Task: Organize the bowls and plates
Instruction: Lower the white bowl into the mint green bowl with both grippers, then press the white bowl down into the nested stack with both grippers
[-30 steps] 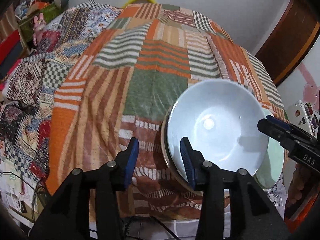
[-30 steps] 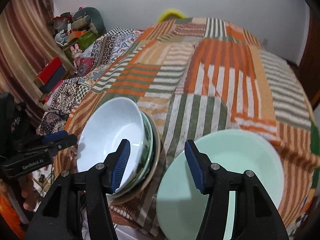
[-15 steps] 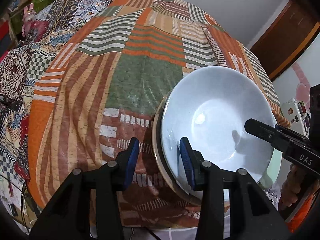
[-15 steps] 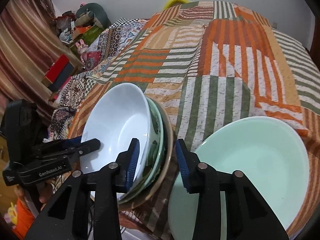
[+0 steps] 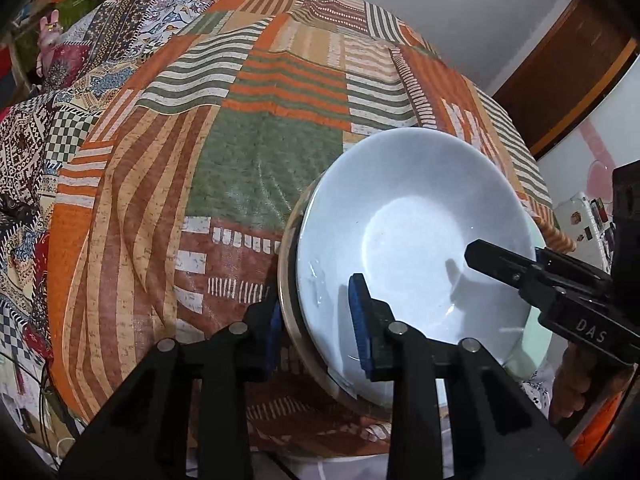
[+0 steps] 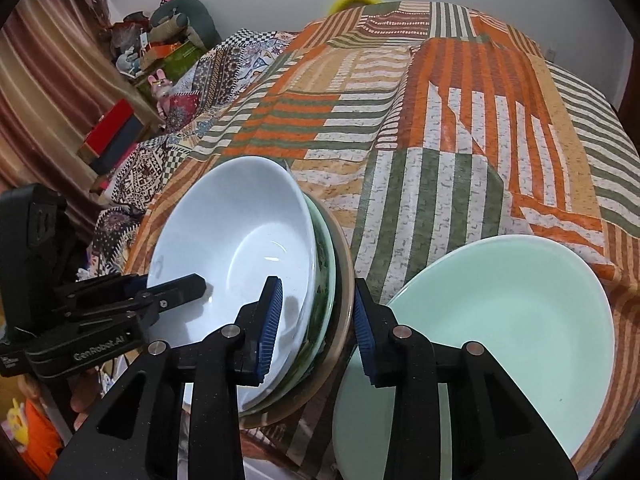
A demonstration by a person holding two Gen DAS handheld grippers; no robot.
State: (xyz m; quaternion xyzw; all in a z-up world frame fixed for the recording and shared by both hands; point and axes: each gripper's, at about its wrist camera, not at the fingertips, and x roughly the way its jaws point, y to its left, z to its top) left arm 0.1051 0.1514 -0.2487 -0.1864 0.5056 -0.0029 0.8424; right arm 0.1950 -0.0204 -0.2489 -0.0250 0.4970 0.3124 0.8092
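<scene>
A white bowl (image 5: 420, 220) (image 6: 240, 232) sits on top of a stack, over a green patterned dish (image 6: 326, 264) and a tan plate (image 5: 286, 280) (image 6: 344, 248), near the front edge of the patchwork cloth (image 5: 260, 160). My left gripper (image 5: 316, 312) straddles the stack's left rim. Its jaws are closing, one pad inside the white bowl and one pressing outside the tan plate. My right gripper (image 6: 316, 308) clamps the opposite rim the same way. A mint green bowl (image 6: 500, 320) lies on the cloth just right of the stack.
The striped cloth (image 6: 440, 160) stretches far back to a white wall. Boxes and toys (image 6: 112, 132) are piled at the left. A brown door (image 5: 560, 80) stands at the right. A person's hand (image 5: 568, 380) holds the right gripper's handle.
Both grippers have slid in over the stack's rim and narrowed their jaws onto it, the right one first, then the left. The dishes have not shifted on the cloth.
</scene>
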